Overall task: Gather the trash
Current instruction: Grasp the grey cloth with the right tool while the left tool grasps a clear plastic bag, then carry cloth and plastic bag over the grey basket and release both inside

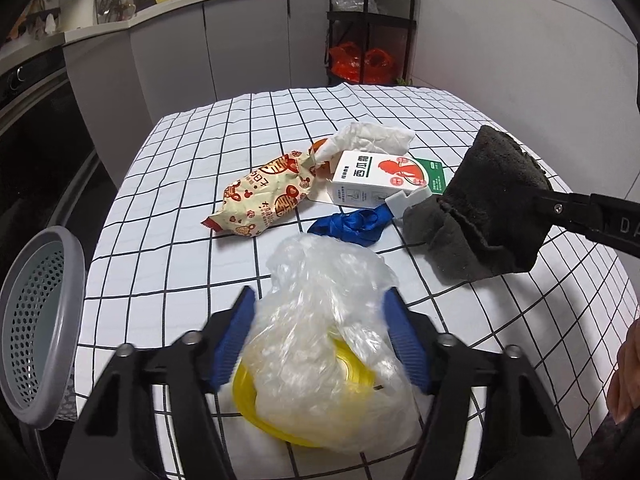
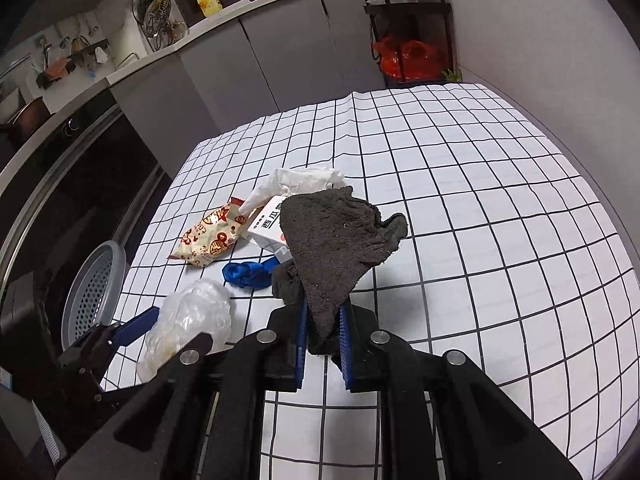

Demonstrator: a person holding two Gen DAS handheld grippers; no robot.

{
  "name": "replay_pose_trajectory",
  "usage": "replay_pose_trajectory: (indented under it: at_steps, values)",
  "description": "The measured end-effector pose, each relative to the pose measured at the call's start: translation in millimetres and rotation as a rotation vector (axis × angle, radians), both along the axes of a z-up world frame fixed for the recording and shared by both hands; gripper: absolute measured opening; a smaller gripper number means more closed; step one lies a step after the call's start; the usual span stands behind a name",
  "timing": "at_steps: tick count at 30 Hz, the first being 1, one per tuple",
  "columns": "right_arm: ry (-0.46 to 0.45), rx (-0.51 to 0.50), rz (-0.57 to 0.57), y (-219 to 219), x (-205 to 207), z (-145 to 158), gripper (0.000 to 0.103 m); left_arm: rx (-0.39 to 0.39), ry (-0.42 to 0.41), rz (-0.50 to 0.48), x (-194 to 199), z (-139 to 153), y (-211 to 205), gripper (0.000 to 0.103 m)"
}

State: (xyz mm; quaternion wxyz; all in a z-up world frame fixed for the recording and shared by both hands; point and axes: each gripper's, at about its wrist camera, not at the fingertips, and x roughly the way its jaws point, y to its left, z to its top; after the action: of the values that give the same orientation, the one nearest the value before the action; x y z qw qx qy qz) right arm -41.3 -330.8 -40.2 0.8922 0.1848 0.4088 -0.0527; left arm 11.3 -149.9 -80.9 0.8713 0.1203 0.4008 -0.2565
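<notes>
My left gripper [image 1: 320, 304] is shut on a clear plastic bag [image 1: 324, 320] with a yellow lid [image 1: 280, 412] inside, held above the table; it also shows in the right wrist view [image 2: 188, 324]. My right gripper [image 2: 324, 312] is shut on a dark grey cloth [image 2: 332, 248], which also shows in the left wrist view [image 1: 484, 208]. On the checked tablecloth [image 1: 180, 248] lie a snack wrapper [image 1: 264, 196], a white box [image 1: 376, 180], a crumpled tissue [image 1: 372, 136] and a blue ribbon [image 1: 352, 224].
A grey perforated bin [image 1: 36, 328] stands at the table's left edge; it also shows in the right wrist view [image 2: 92, 288]. Grey kitchen cabinets [image 1: 208, 48] and a black shelf with red bags [image 1: 360, 60] stand behind the table.
</notes>
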Motion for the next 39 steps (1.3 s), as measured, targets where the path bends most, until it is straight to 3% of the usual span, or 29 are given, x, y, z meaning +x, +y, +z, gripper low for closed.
replay_pose_trajectory:
  at_steps: [1, 3, 6, 18, 23, 32, 39]
  values:
    - [0.002, 0.000, 0.003, 2, 0, 0, 0.013, -0.003, 0.007, -0.006, 0, 0, -1, 0.048]
    - [0.003, 0.000, 0.014, 5, 0, -1, 0.013, -0.009, 0.025, -0.019, 1, -1, 0, 0.026]
    - [0.000, -0.007, 0.028, 9, 0, 1, 0.013, -0.018, 0.019, -0.021, 0, 3, 4, 0.016]
    - [-0.075, -0.065, 0.039, 29, -12, 36, 0.013, -0.099, -0.085, 0.100, 10, 57, 67, 0.015]
    - [-0.089, -0.022, 0.035, 41, -8, 50, 0.013, -0.084, -0.107, 0.179, 23, 63, 102, 0.015]
    - [-0.103, -0.035, 0.114, 79, 20, 73, 0.013, -0.096, -0.123, 0.322, 42, 80, 168, 0.015]
    - [-0.080, 0.024, 0.212, 125, 33, 60, 0.013, -0.087, -0.118, 0.381, 40, 83, 202, 0.015]
